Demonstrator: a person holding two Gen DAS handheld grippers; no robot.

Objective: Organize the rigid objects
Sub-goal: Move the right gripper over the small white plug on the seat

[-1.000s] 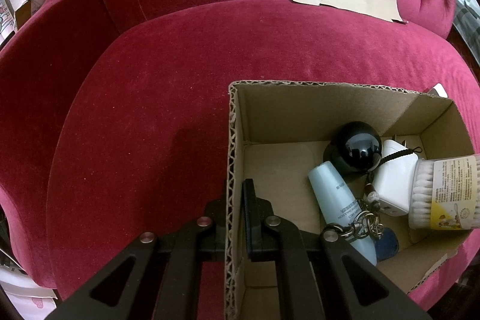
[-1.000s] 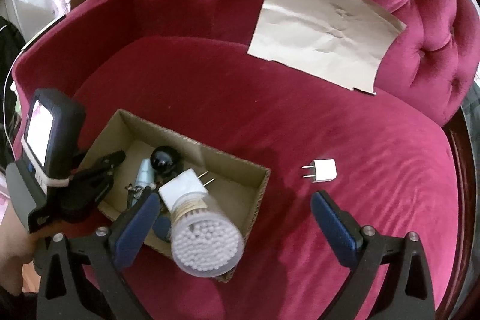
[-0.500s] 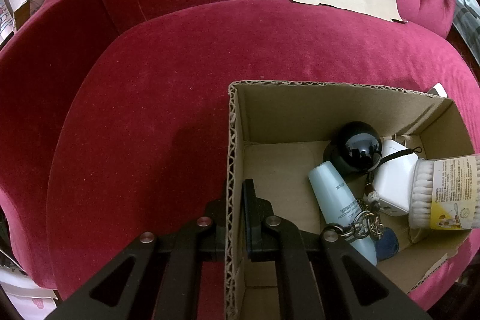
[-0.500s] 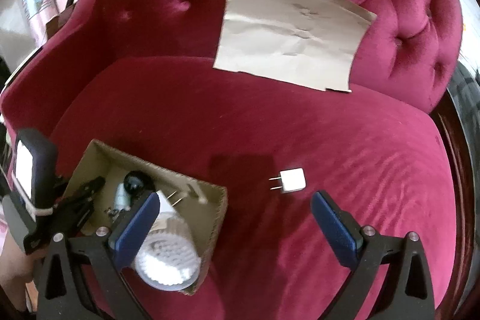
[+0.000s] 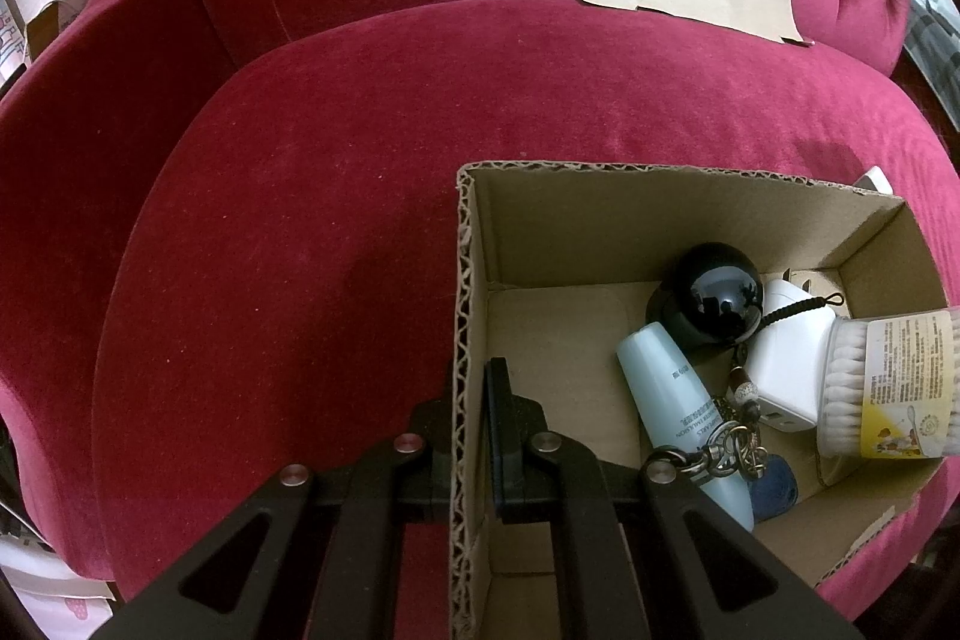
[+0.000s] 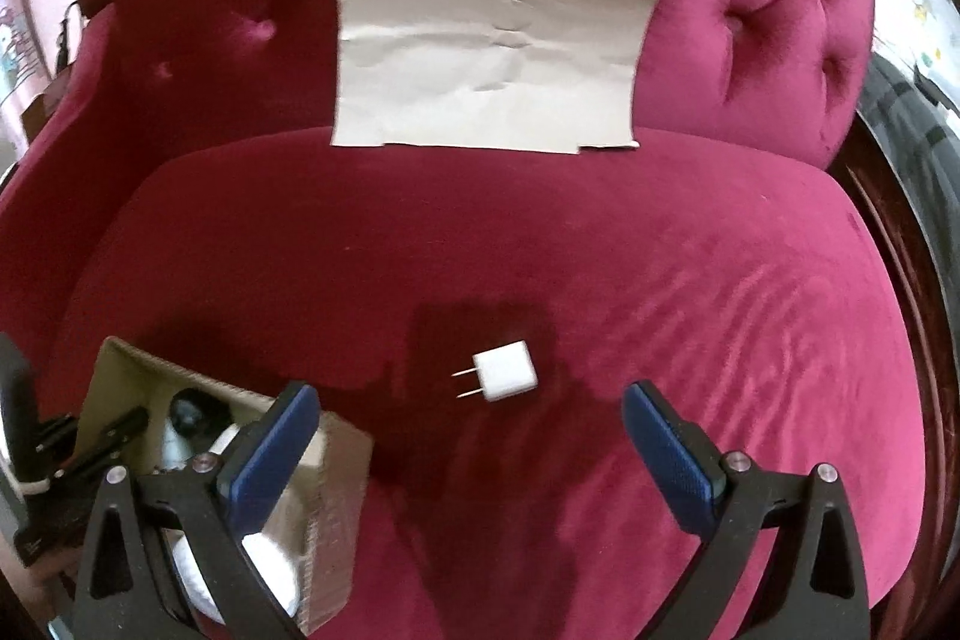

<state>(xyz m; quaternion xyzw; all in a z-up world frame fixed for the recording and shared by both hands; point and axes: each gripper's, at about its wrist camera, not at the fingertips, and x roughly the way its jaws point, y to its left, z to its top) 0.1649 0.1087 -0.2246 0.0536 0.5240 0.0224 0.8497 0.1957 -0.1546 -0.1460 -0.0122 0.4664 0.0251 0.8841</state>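
Note:
My left gripper (image 5: 474, 400) is shut on the left wall of a cardboard box (image 5: 465, 280) that sits on a red velvet seat. Inside the box lie a black ball (image 5: 717, 292), a pale blue tube (image 5: 672, 406), a white charger (image 5: 786, 364), a tub of cotton swabs (image 5: 888, 388) and a key ring (image 5: 729, 445). In the right wrist view my right gripper (image 6: 468, 436) is open, hovering just short of a small white plug adapter (image 6: 503, 379) that lies alone on the cushion, prongs to the left. The box (image 6: 336, 466) shows at lower left there.
A sheet of brown paper (image 6: 492, 40) leans against the tufted backrest (image 6: 750, 10). The seat cushion (image 6: 660, 280) spreads wide to the right of the adapter. A dark wooden frame edge (image 6: 900, 232) runs down the far right.
The right gripper has swung rightward away from the box and rolled, so the white adapter now lies centred between its open fingers. The left gripper and box have not moved.

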